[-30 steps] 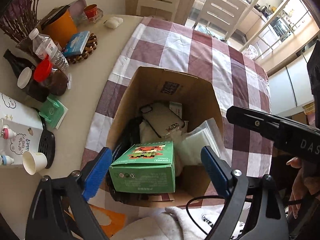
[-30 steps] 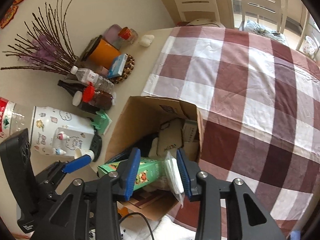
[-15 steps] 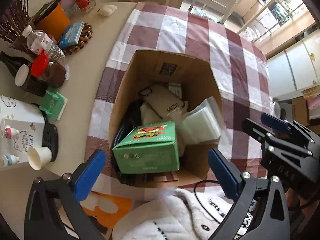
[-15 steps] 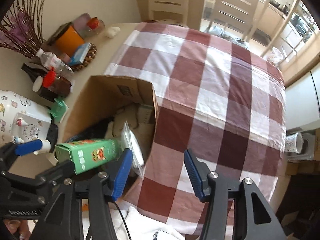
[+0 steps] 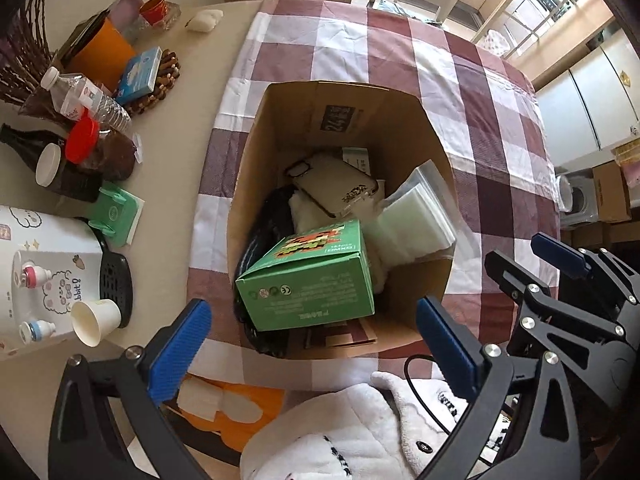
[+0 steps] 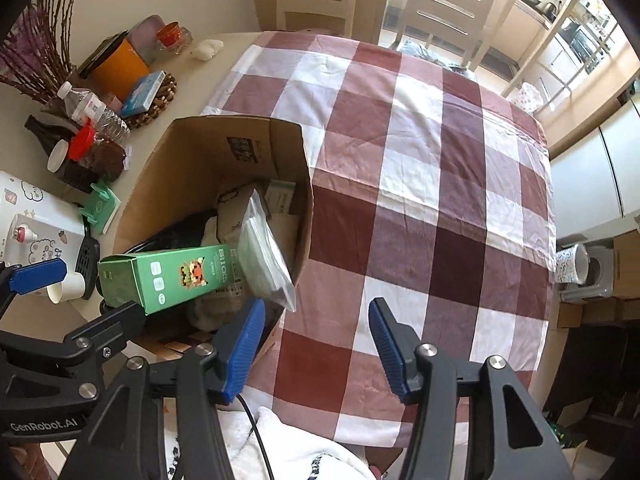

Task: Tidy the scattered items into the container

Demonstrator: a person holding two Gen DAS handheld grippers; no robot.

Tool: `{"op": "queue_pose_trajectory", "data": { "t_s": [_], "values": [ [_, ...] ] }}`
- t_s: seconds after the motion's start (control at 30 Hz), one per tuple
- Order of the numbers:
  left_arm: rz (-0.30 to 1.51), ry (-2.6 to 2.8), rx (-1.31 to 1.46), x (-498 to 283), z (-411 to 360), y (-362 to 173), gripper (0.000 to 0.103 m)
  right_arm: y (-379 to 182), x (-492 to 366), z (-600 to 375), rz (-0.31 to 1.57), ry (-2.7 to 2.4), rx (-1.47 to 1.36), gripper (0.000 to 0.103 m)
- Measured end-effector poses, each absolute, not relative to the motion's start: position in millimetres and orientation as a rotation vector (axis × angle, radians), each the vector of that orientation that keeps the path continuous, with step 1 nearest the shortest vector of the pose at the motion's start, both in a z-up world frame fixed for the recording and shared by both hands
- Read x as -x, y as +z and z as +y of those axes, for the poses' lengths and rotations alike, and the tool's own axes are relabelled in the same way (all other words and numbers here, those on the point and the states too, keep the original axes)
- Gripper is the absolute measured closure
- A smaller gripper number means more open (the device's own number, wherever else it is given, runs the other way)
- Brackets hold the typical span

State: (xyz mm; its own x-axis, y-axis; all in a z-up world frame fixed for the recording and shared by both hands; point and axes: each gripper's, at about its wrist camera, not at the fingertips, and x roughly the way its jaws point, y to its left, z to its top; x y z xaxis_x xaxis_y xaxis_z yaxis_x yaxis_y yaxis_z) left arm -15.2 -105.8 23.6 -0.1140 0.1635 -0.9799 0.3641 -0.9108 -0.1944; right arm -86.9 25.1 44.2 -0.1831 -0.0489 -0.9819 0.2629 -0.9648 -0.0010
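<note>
A: Box first. Corrugated card, stiff walls, light. Sits on the checked cloth on the worktop, top open. If it has to shift, grip a wall edge, not a corner. Dark label on the far inner wall, can't read it.

B: Contents?

A: Green carton on top of the pile, tilted, one end poking over the near rim. Thin card, likely light, dents if squeezed hard. Take it across the short sides. Side panel reads "BRICKS", pixel-art figure on the face, small recycling and CE marks on the end.

B: Next down?

A: Clear bag stack against the right wall, sticking above the rim. Soft, slippery, will slide out of a loose pinch; grab it mid-stack. Then a phone case, rigid, flat, small print I can't read.

B: Jaws?

A: Left gripper spread fully wide, nothing in it, above the near rim. Right gripper about half open after widening just now, empty, over the cloth beside the box. "GenRobot.AI" is printed on the left gripper's body in the right view.
</note>
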Motion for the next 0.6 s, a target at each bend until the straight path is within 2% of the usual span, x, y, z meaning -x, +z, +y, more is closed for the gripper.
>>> {"op": "queue_pose_trajectory", "data": {
  "t_s": [0.6],
  "values": [
    [0.560,-2.123,-1.994,25,-102,22,0.000,36,89,32,0.194,-2.248,-1.918,0.047]
  ]
}}
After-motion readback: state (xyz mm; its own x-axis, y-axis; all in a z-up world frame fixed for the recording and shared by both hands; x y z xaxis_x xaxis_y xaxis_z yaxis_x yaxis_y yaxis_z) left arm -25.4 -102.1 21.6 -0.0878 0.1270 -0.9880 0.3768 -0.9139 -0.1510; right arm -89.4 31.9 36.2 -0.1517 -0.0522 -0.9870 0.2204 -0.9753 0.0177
